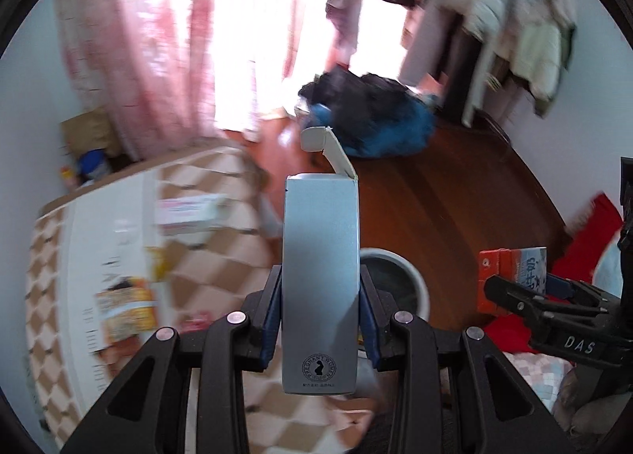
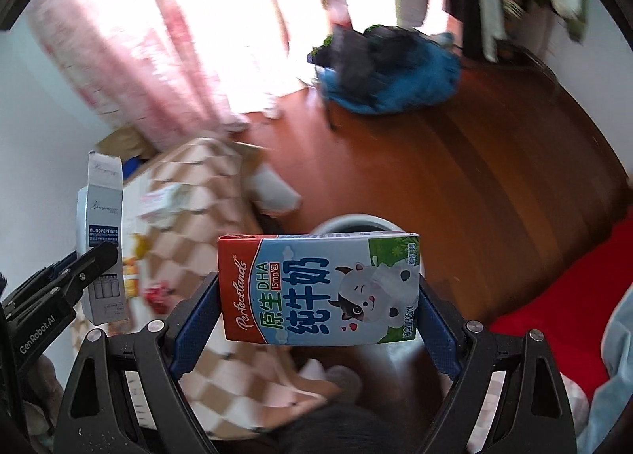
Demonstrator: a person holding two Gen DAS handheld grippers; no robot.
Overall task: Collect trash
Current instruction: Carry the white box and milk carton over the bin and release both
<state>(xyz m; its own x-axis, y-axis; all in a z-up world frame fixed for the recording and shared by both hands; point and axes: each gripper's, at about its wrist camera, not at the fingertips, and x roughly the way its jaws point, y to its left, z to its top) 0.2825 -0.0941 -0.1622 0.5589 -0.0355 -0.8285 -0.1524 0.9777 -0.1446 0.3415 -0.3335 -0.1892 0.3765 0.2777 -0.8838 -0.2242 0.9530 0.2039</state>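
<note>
Room: bedroom-like space, reddish wooden floor [image 2: 474, 161], pink curtain [image 1: 130, 42] lit by a bright window, clothes hanging [image 1: 514, 7] at the far right.
Floor clutter: a blue and black heap of fabric [image 2: 387, 70] lies near the window; a red cloth [image 2: 554, 319] lies at the right edge.
Surface: a brown-and-white checked cloth [image 1: 221, 256] covers the surface at the left; blurred packets [image 1: 126, 307] lie on it, too smeared to identify.
Bin: a round white-rimmed bin [image 1: 411, 280] stands on the floor, just beyond both held items and partly hidden by them.
Left gripper [image 1: 320, 315]: fingers closed onto a tall silver-grey box [image 1: 320, 276], gripping its two narrow sides low down. Box is upright, top flap open and tilted back. A round stamp is printed near its lower end.
Same box, right wrist view: seen from its side at far left [image 2: 103, 232], printed "OLIGOPEPTIDES", held in the black left gripper [image 2: 91, 264].
Right gripper [image 2: 318, 319]: fingers spread wide yet clamped on a milk carton [image 2: 320, 292], which lies sideways between the blue pads [image 2: 198, 319], cartoon cow facing the camera.
Same carton, left wrist view: red-edged, at right [image 1: 510, 276], held in the right gripper [image 1: 514, 288].
Relative position: both items are held up in the air, apart from each other, the carton right of the box.
</note>
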